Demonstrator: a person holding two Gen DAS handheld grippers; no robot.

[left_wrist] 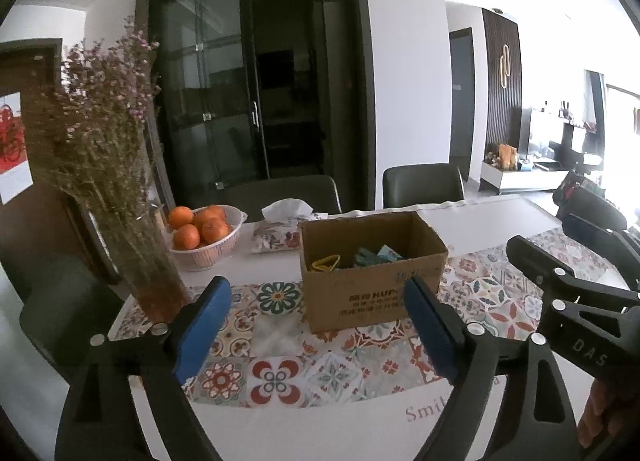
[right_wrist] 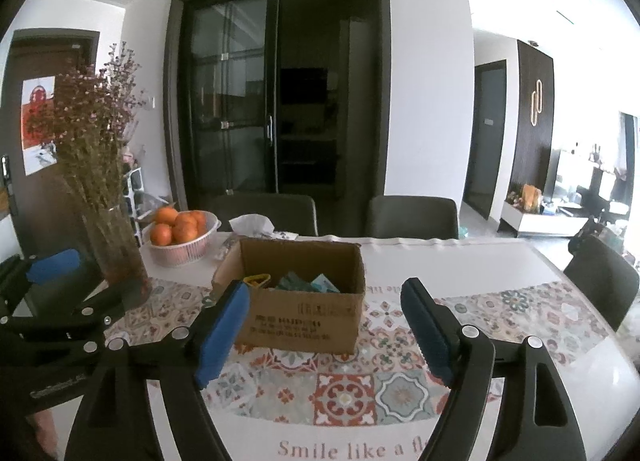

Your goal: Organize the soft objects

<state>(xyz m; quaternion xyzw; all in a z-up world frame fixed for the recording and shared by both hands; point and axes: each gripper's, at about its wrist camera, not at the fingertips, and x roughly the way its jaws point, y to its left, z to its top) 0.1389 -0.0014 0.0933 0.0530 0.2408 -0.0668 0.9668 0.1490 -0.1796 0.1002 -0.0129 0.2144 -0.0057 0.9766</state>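
An open cardboard box (left_wrist: 372, 281) (right_wrist: 304, 313) stands on the patterned table runner (left_wrist: 280, 365) (right_wrist: 360, 381). Inside it lie a yellow item (left_wrist: 326, 263) (right_wrist: 256, 280) and teal soft items (left_wrist: 376, 255) (right_wrist: 308, 283). My left gripper (left_wrist: 316, 317) is open, its blue pads wide apart over the runner, short of the box, with nothing between them. My right gripper (right_wrist: 324, 325) is also open and holds nothing, the box showing between its pads from behind. The right gripper's black frame (left_wrist: 576, 301) shows at the right of the left wrist view.
A glass vase of dried pink flowers (left_wrist: 120, 189) (right_wrist: 108, 197) stands at the left. Behind it sit a white bowl of oranges (left_wrist: 204, 237) (right_wrist: 180, 237) and a floral tissue pack (left_wrist: 280, 229) (right_wrist: 252, 227). Dark chairs (left_wrist: 424, 185) (right_wrist: 412, 217) line the far table edge.
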